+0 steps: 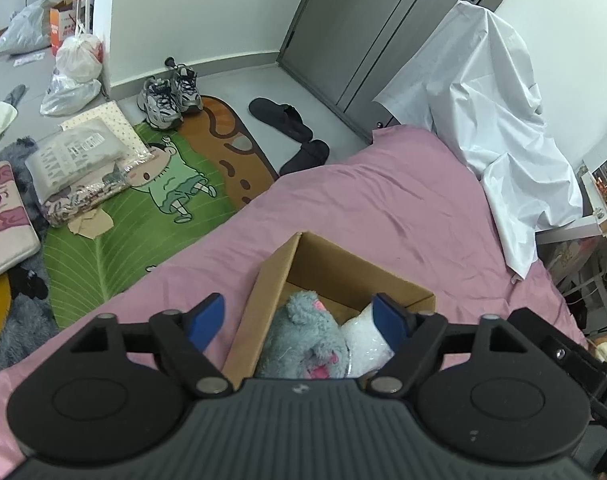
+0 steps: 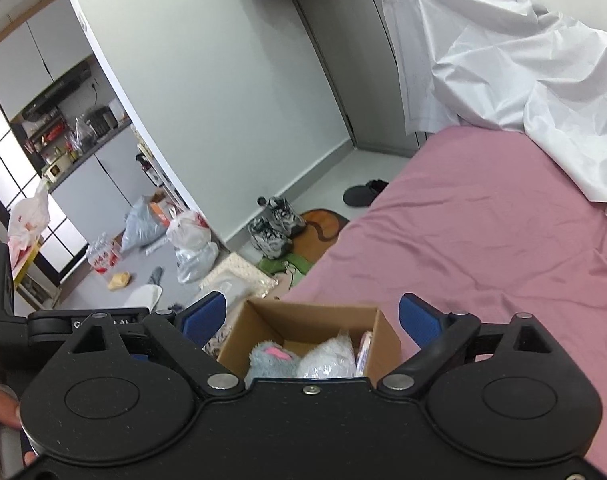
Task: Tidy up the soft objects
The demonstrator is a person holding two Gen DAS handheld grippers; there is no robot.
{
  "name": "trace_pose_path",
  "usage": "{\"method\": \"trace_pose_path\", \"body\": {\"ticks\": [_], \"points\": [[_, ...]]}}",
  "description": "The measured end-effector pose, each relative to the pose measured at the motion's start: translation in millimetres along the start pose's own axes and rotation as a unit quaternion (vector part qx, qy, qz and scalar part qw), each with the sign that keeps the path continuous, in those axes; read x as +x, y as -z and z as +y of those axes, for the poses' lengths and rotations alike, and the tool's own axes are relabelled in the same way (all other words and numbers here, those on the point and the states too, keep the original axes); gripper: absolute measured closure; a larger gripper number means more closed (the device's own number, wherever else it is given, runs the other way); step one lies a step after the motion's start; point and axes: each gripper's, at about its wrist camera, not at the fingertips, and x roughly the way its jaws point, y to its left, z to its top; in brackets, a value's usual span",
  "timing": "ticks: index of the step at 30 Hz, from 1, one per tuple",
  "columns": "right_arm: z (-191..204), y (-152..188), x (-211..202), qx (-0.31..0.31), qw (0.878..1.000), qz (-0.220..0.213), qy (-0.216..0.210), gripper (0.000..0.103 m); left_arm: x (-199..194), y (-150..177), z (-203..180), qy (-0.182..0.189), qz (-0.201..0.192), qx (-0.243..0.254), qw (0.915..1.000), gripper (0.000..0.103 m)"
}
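Note:
An open cardboard box (image 1: 335, 268) stands on the pink bed. A grey plush toy (image 1: 307, 336) with pink patches and a white soft bundle in clear wrap (image 1: 363, 344) lie inside it. My left gripper (image 1: 299, 316) is open and empty, held just above the box. In the right wrist view the same box (image 2: 303, 320) holds the grey plush (image 2: 271, 360), the white bundle (image 2: 331, 356) and a flat pink-edged item (image 2: 365, 350) at its right wall. My right gripper (image 2: 313, 316) is open and empty above the box.
The pink bed sheet (image 1: 383, 200) spreads to the right, with a white cloth (image 1: 483, 112) draped at its far end. On the floor to the left lie a green cartoon rug (image 1: 143, 208), wrapped packages (image 1: 75, 160), sneakers (image 1: 171, 96) and black slippers (image 1: 287, 120).

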Motion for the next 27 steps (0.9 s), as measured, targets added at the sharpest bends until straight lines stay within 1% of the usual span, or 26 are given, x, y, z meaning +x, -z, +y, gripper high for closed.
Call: {"method": "trace_pose_path", "body": {"ticks": [4, 8, 10, 14, 16, 18, 21, 27], "points": [[1, 3, -4, -0.004, 1.000, 0.015, 0.006, 0.009, -2, 2, -5, -0.005, 0.009, 0.011, 0.9999, 0.020], [-2, 5, -10, 0.000, 1.000, 0.025, 0.012, 0.009, -12, 5, -17, -0.008, 0.001, 0.030, 0.9995, 0.019], [-4, 6, -14, 0.000, 1.000, 0.028, 0.012, 0.009, -16, 8, -24, -0.012, 0.000, 0.040, 0.9991, 0.014], [-6, 7, -23, 0.003, 1.000, 0.030, 0.007, 0.008, -24, 14, -36, -0.023, -0.002, 0.050, 0.9985, 0.012], [-9, 8, -29, 0.004, 1.000, 0.027, 0.007, 0.003, -27, 18, -40, -0.024, 0.001, 0.051, 0.9984, 0.011], [-11, 8, -36, 0.006, 1.000, 0.021, 0.009, 0.001, -30, 21, -46, -0.026, 0.002, 0.056, 0.9981, 0.011], [-18, 9, -47, 0.014, 1.000, 0.017, 0.009, 0.000, -37, 29, -56, -0.032, -0.005, 0.067, 0.9972, 0.005], [-29, 15, -63, 0.017, 1.000, 0.018, 0.012, 0.000, -47, 45, -68, -0.033, -0.015, 0.067, 0.9971, 0.000]]}}
